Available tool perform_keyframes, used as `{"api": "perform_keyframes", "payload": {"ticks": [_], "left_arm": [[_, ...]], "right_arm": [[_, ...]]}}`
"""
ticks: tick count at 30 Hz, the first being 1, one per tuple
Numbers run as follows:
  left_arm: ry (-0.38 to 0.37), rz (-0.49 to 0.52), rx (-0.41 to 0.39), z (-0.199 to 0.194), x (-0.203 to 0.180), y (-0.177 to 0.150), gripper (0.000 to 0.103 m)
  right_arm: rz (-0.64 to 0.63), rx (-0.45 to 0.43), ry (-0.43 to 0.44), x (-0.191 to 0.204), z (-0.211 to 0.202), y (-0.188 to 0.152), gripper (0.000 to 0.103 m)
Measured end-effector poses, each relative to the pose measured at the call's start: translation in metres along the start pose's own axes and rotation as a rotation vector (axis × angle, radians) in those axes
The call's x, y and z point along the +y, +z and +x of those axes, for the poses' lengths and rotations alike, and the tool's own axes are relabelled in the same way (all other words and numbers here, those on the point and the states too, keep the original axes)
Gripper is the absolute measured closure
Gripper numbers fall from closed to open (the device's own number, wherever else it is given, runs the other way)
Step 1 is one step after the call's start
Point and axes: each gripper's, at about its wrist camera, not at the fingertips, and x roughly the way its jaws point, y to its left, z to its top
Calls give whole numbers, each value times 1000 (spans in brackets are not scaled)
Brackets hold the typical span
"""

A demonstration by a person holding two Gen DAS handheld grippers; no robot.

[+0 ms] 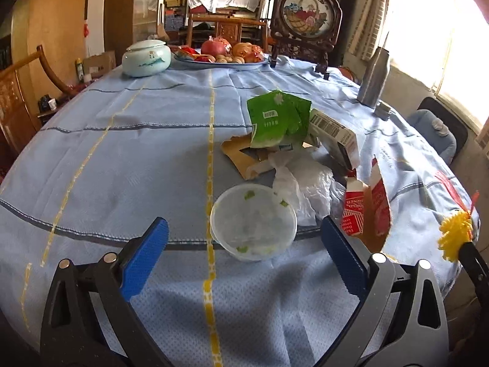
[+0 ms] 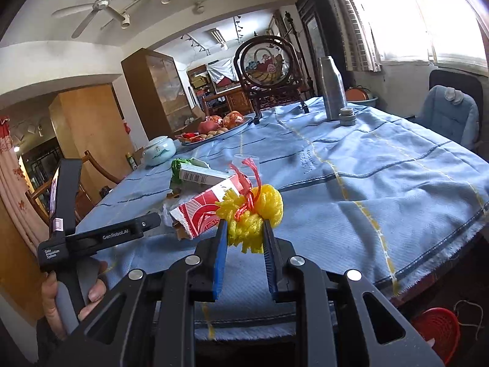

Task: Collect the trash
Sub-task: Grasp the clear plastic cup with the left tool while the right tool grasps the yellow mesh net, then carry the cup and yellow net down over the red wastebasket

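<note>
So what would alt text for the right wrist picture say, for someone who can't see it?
A handheld tool with blue-padded fingers pinches a yellow foam net tied with red string above a table under a blue cloth. Just behind lie a torn red carton and a white box. At the left, a person's hand holds a second black tool.

The left wrist camera sits low over the near edge of the table [image 1: 122, 140], looking down its length toward the fruit tray [image 1: 223, 58] at twelve o'clock, with the plastic tub [image 1: 253, 221] close ahead. The right wrist camera looks from further right, angled toward eleven o'clock. Both views share the red carton [image 1: 366, 211] [image 2: 204, 208], yellow net [image 1: 455, 238] [image 2: 253, 214] and framed picture [image 1: 307, 15] [image 2: 264, 64].
</note>
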Motion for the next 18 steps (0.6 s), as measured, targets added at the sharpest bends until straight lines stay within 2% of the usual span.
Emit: {"api": "perform_keyframes", "payload": {"ticks": [2,4,6,9,12,18], "left_arm": [[10,11,19,5,-1,1,24],[6,21,53,12,-1,0,42],[1,23,64,13,0,0,50],[16,-10,48,10,7,0,50],[-5,-31,21,-2,13,1,50],[-36,-18,-54,-38,10,6,50]], "right_arm": [[9,3,5,-2,1,0,80],[14,7,8,-4,2,-1,80],[22,12,14,-5,3,-2,80],[23,4,13,-5,0,-2,80],[22,-12,12,-6,-7,0,80],[27,-44,11,-6,-24,0,80]]}}
